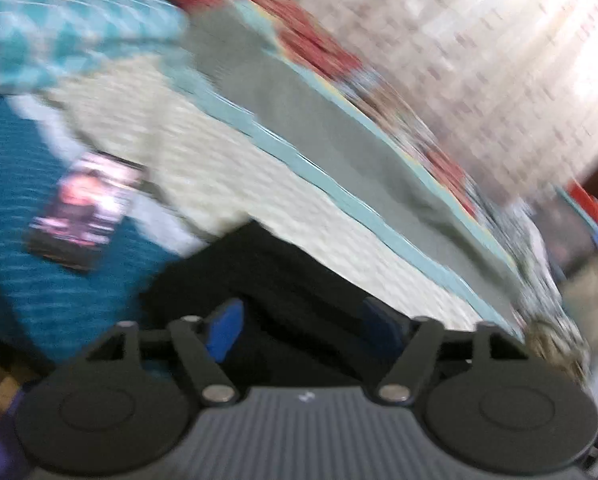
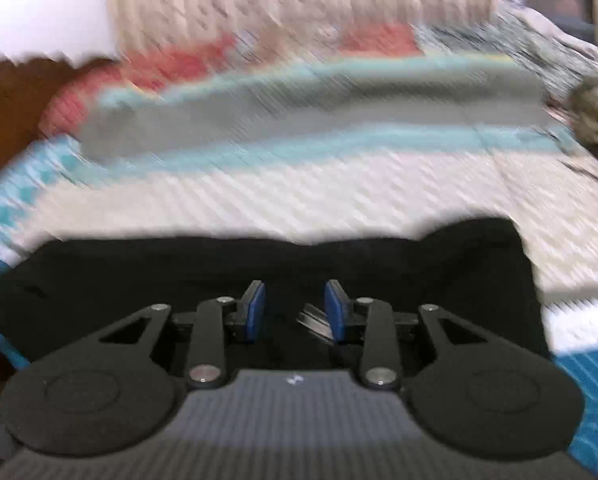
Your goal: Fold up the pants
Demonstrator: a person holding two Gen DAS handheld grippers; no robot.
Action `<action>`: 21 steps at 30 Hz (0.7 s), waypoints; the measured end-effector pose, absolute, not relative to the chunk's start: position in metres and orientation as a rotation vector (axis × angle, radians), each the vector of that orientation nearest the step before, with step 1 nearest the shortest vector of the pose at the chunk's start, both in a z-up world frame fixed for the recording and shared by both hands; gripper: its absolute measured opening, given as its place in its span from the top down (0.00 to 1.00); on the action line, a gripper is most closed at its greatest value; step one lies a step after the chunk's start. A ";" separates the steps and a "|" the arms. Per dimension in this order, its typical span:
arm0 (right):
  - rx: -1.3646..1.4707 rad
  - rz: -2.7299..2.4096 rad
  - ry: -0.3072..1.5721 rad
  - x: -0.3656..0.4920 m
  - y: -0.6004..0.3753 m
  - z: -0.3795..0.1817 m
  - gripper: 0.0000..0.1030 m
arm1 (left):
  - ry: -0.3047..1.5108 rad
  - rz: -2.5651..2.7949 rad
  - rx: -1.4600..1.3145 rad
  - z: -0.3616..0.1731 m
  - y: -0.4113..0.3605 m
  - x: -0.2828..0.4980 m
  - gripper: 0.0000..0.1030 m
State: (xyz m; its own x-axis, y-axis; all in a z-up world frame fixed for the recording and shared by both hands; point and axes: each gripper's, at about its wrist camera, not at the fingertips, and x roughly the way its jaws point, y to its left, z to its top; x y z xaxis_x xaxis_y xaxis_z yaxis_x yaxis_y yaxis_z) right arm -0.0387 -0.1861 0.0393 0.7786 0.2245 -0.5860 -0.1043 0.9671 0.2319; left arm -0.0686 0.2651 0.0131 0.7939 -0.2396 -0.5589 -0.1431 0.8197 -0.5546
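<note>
Left wrist view, pants: I see the black pants [image 1: 259, 280] lying on the pale quilted bedspread [image 1: 227, 168], directly under my left gripper [image 1: 303, 332]; blur hides their folds.
Left wrist view, fingers: the blue pads [image 1: 225, 334] stand wide apart with dark cloth showing between them, pressing on nothing that I can see.
Left wrist view, why: I judge the open stance suits a fresh pick at an edge.
Left wrist view, surroundings: a dark printed card [image 1: 85, 210] lies apart on the teal cover [image 1: 39, 280].
Right wrist view, pants: the pants [image 2: 139, 280] form a flat band, long axis running across the picture, one end at each side.
Right wrist view, fingers: my right gripper [image 2: 295, 312] hovers over the band's middle, pads [image 2: 255, 312] partly apart, a gap between them; I cannot tell if cloth is caught.
Right wrist view, why: lying flat and straight, I judge it ready for an end-to-end fold.
</note>
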 end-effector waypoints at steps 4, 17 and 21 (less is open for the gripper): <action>0.241 0.355 0.670 -0.014 -0.132 0.054 0.65 | 0.689 0.006 -0.784 -0.021 0.300 -0.068 0.22; 0.335 0.596 1.123 0.091 0.079 -0.009 0.73 | 0.697 -0.069 -0.814 -0.081 0.284 -0.013 0.46; 0.339 0.515 1.171 0.098 0.086 -0.026 0.84 | 0.693 -0.071 -0.820 -0.079 0.284 -0.015 0.70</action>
